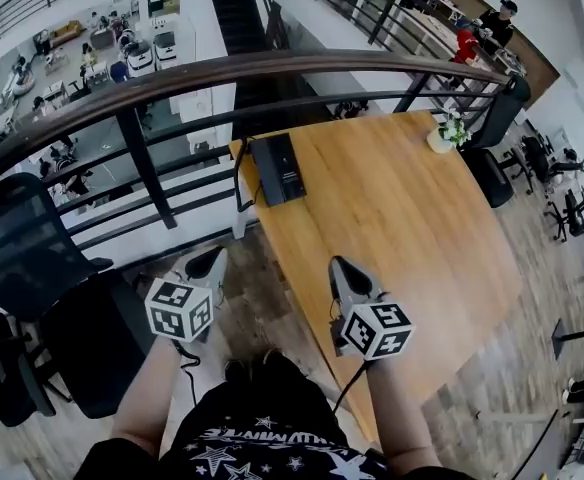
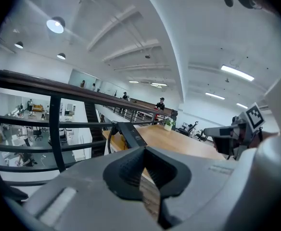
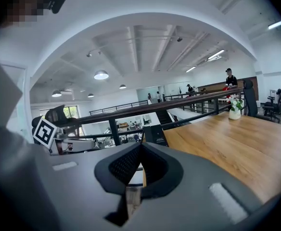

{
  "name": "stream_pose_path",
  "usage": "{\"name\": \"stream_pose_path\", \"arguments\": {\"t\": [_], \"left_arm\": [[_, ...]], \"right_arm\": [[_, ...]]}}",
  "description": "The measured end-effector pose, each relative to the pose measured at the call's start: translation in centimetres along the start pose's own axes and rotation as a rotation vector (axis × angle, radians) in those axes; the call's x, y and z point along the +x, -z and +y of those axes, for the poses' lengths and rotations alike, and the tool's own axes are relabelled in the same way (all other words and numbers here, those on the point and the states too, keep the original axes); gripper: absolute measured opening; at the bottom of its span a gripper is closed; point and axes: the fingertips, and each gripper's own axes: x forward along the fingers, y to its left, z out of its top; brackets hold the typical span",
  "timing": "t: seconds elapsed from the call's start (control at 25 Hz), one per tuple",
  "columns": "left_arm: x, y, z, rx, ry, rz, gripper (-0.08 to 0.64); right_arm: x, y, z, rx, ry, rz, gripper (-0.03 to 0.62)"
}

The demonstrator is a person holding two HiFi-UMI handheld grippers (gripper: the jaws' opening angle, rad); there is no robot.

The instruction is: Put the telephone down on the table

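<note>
The left gripper [image 1: 210,261] has its jaws pressed together with nothing between them, and the right gripper [image 1: 344,268] is closed and empty too. The telephone [image 1: 277,168] lies ahead of both tips and well apart from them, on the far corner of the table [image 1: 412,238], just before the railing [image 1: 172,83].

Black telephone on orange-brown wood

The telephone [image 1: 277,168] is black, and the table [image 1: 412,238] shows warm orange-brown grain. The left gripper [image 1: 208,261] and right gripper [image 1: 344,266] are grey, each with a white cube [image 1: 179,309] patterned with black squares. The railing [image 1: 222,73] is dark brown over black bars. The shirt [image 1: 262,448] is black with white stars.
</note>
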Motion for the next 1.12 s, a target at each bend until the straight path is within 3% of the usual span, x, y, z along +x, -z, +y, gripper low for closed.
{"name": "stream_pose_path", "arguments": {"t": [0.44,0.48,0.56,0.68,0.76,0.96,1.12], "left_arm": [[9.1,-1.9,3.2,-0.159,0.035,0.097,0.004],[10.1,-2.1,3.4,-0.166,0.048,0.103,0.089],[12.1,-2.6,3.6,-0.171,0.077,0.113,0.136],[15.0,-2.2,3.6,-0.179,0.126,0.142,0.320],[16.7,-1.7,3.7,-0.189,0.152,0.176,0.395],[21.1,-1.6,3.3,-0.204,0.223,0.235,0.442],[24.3,-1.3,4.9,-0.266,0.192,0.246,0.442]], "right_arm": [[6.0,-3.6,-6.4,0.025,0.019,-0.023,0.003],[6.8,-3.9,-7.0,0.026,0.014,-0.021,0.003],[8.2,-4.0,-8.4,0.041,0.012,-0.015,0.003],[9.8,-2.6,-10.2,0.059,0.016,0.007,0.003],[10.7,-1.6,-11.0,0.074,0.021,0.024,0.003],[12.5,-0.4,-13.0,0.114,0.032,0.057,0.003],[13.3,0.6,-14.4,0.140,0.041,0.078,0.003]]}}
